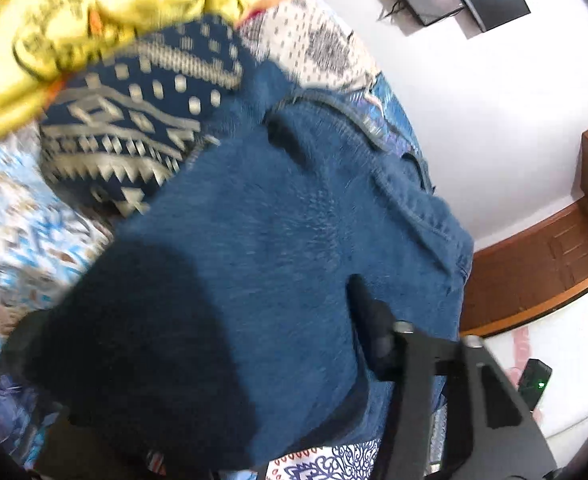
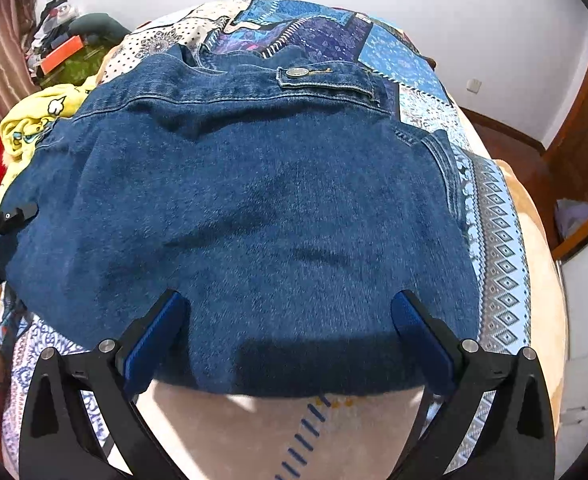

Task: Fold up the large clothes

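The bed [image 2: 505, 240], covered in a patchwork spread, carries the denim garment [image 2: 254, 220], which lies flat across it, waistband and metal button [image 2: 297, 72] at the far side. Beside it sit a yellow printed garment [image 1: 94, 8] and a navy patterned cloth [image 1: 134, 120]. My right hand-held gripper [image 2: 290, 320] hovers with jaws wide apart over the near denim edge, gripping nothing. My left hand-held gripper [image 1: 198, 340] works the garment's side; one finger is buried under denim, so I cannot tell whether it grips. To fold well, I judge both should pinch matching corners of one edge and carry it over evenly. The yellow garment's print is too blurred to read; the button's lettering is too small.
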Motion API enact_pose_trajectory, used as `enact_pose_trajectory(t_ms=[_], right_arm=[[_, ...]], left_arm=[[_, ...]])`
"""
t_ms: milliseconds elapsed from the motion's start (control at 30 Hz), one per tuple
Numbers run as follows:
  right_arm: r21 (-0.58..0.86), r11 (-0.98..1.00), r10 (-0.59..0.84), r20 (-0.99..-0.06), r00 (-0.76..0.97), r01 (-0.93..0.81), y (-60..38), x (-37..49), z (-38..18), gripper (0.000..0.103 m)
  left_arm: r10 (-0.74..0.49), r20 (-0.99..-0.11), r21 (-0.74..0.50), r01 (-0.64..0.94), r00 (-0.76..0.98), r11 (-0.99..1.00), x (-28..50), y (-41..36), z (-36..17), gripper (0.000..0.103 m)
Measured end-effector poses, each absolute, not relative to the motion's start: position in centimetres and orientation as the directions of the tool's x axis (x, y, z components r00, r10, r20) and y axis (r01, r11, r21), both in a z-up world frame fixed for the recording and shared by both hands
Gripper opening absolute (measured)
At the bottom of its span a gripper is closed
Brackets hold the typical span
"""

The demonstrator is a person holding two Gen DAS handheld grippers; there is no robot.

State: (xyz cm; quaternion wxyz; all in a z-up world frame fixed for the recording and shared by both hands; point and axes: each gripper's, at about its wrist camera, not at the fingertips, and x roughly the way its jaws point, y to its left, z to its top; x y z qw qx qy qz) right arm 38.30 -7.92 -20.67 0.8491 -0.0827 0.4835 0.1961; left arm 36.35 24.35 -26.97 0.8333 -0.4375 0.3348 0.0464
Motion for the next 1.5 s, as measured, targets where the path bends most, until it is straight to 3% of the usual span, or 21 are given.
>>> enact_pose_trajectory(t_ms=[67, 433, 567, 833, 1033, 1133, 1300, 1500], right_arm=[[0.050, 0.905, 0.255, -0.858, 0.446, -0.421, -7.7, 37.9, -20.3, 0.103], [0.067, 0.838, 0.376, -0.790, 0.484, -0.541, -1.6, 36.7, -15.0, 0.103], [0.066, 0.794, 0.398, -0.807, 0.436, -0.604, 2.7, 36.8, -16.5, 0.103], [0.094, 0.775, 0.389, -0.850, 0.355, -0.624, 5.6, 37.7, -21.7, 0.103], [0.164, 0.776, 0.436, -0.837, 0.330, -0.609, 1.3, 37.1, -19.5, 0.103], [0.248, 0.817, 0.475, -0.801, 0.364, -0.521, -4.1, 36.8, -18.4, 0.103], [0.277, 0.893, 0.420, -0.797, 0.434, -0.354, -13.6, 36.0, -18.3, 0.103], [0.326, 0.932, 0.361, -0.789, 0.497, -0.158, -23.1, 32.9, -18.0, 0.103]], left_arm=[[-0.174, -0.593, -0.671, -0.363, 0.786, 0.646, 35.6, 24.0, -25.1, 0.030], [-0.025, -0.417, -0.606, -0.257, 0.909, 0.753, 33.5, 24.9, -13.2, 0.027], [0.020, -0.424, -0.523, -0.263, 0.906, 0.811, 32.6, 24.2, -11.3, 0.027], [0.033, -0.493, -0.413, -0.267, 0.869, 0.871, 34.0, 22.3, -12.3, 0.027], [0.002, -0.484, -0.362, -0.202, 0.875, 0.910, 35.6, 18.9, -9.8, 0.027], [-0.043, -0.467, -0.306, -0.116, 0.883, 0.945, 37.1, 14.7, -8.1, 0.027], [-0.158, -0.483, -0.241, 0.043, 0.861, 0.970, 39.9, 6.1, -8.1, 0.027], [-0.285, -0.663, -0.195, 0.208, 0.692, 0.958, 43.1, -3.7, -14.9, 0.027]])
